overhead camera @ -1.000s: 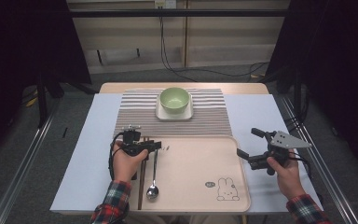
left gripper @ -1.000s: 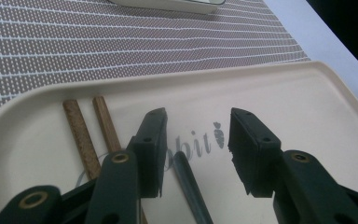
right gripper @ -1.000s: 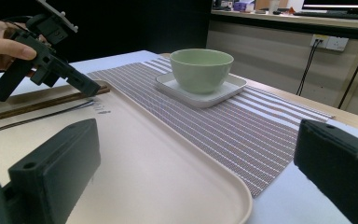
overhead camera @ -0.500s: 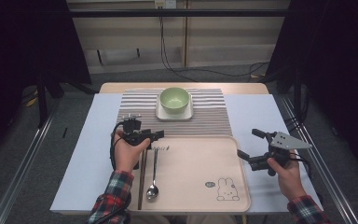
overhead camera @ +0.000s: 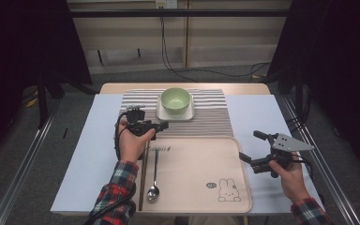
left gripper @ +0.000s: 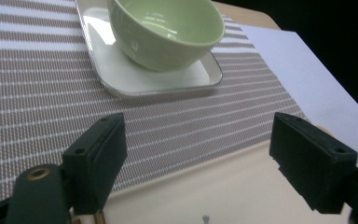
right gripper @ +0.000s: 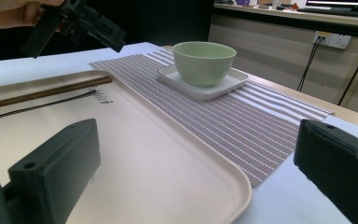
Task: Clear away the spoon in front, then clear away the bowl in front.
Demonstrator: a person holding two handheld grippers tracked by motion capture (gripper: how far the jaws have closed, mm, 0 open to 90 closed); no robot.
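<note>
Chopsticks (overhead camera: 143,173) now lie on tray (overhead camera: 243,206) beside spoon (overhead camera: 154,168); left gripper (overhead camera: 161,125) has just been opening, jaws empty, lifted toward centre frame; right gripper (overhead camera: 251,147) splayed, idle, lower right.

We see a light wooden table (overhead camera: 258,88) under a white sheet (overhead camera: 90,145), bearing a striped woven placemat (overhead camera: 211,117) and a beige plastic tray (overhead camera: 192,173)

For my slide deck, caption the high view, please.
Left gripper open above chopsticks and spoon on tray.

Chopsticks (overhead camera: 143,176) partly under the sleeve (overhead camera: 117,187); tray print (overhead camera: 161,149) too small to read.
</note>
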